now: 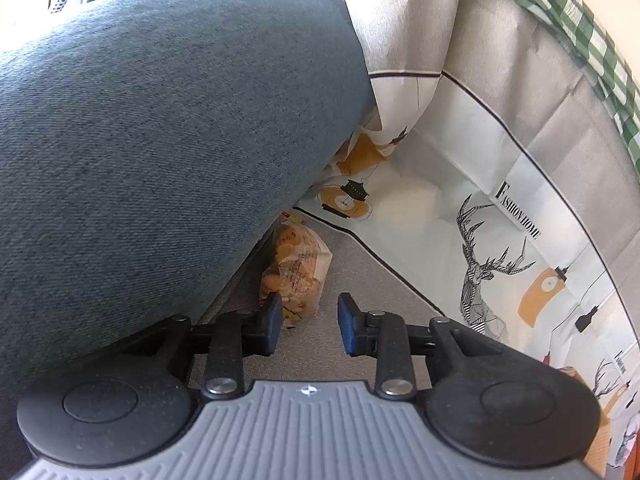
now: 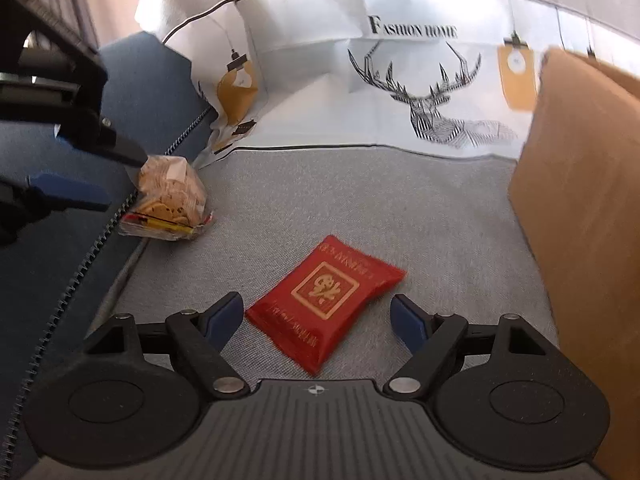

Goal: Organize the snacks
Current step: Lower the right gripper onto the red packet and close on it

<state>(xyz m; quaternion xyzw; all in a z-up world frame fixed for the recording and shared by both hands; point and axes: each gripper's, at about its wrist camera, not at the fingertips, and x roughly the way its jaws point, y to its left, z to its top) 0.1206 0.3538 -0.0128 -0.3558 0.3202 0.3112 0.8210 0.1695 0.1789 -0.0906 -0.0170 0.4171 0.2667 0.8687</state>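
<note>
The right claw [image 2: 316, 320] stood wide open and empty over a red snack packet [image 2: 326, 300] with gold characters lying between its fingers, while the left claw [image 1: 306, 320], partly open and empty, pointed at a clear cookie bag [image 1: 294, 272] just ahead, "FASHION HOME" cushion [image 2: 400, 80] beyond.

1. We see soft daylight, bright at the top left in both views.
2. Edges bend round like a fishbowl.
3. The brown box [image 2: 580, 200] and the other gripper [image 2: 68, 152] look smeared.

Cookie bag [image 1: 294, 268] half behind blue cushion [image 1: 160, 140]
</note>
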